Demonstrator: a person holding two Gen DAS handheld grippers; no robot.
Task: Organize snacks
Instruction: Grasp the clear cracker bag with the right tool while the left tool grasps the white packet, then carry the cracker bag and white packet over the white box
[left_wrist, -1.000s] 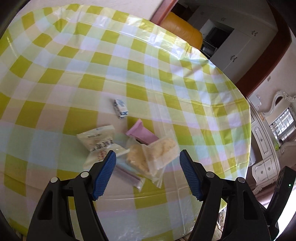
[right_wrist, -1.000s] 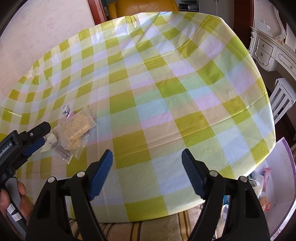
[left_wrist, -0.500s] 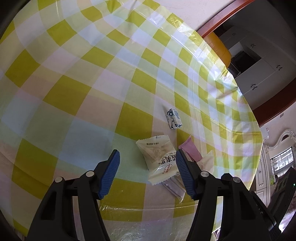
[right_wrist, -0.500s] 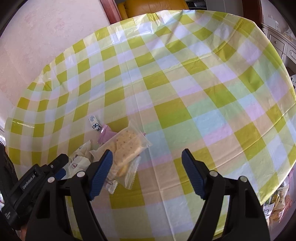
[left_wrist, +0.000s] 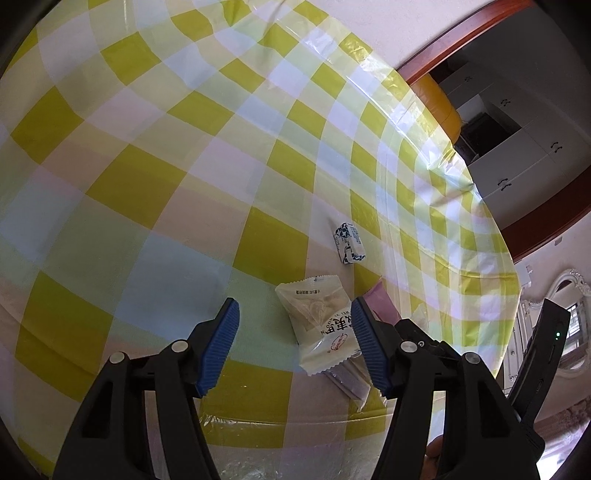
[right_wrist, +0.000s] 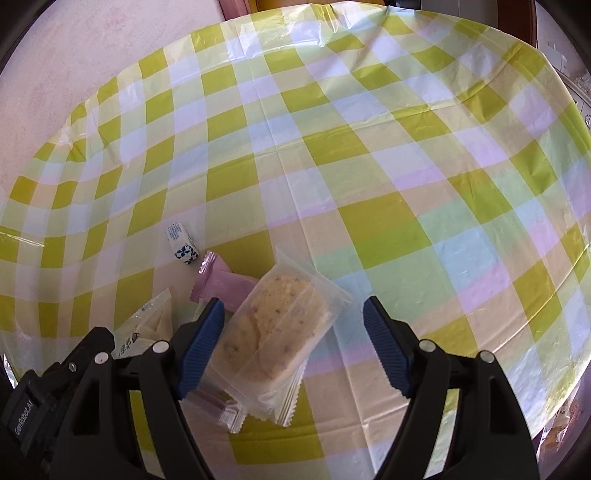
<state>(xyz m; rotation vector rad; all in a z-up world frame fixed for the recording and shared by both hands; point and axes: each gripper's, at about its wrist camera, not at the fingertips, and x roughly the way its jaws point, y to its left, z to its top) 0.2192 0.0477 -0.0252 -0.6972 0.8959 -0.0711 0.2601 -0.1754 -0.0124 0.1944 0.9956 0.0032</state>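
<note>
Snacks lie in a loose heap near the front edge of a round table covered with a yellow-green checked plastic cloth (left_wrist: 155, 192). Going from the left in the left wrist view, the left gripper (left_wrist: 293, 347) hangs over the cloth with its blue pads spread apart and pinching nothing; bare cloth shows under most of the gap. A white packet with red print (left_wrist: 319, 325) lies flat on the cloth in the right part of that gap, its right edge running under the right pad, though whether the pad touches it cannot be told. Just beyond it, apart from the heap, sits a small blue-and-white wrapped candy (left_wrist: 349, 245). A pink wrapper (left_wrist: 382, 302) peeks out to the right of the pad, and the ends of flat clear-wrapped sticks (left_wrist: 351, 384) stick out below the white packet. In the right wrist view the left tool's black body shows at the far left over the white packet. Next come the candy and the pink wrapper, then a clear bag of pale crumbly biscuits (right_wrist: 280, 325) resting on top of the heap. The right gripper (right_wrist: 293, 347) has its jaws spread wide above this bag, the left pad over the bag's left edge and the right pad well clear of it, gripping nothing.
</note>
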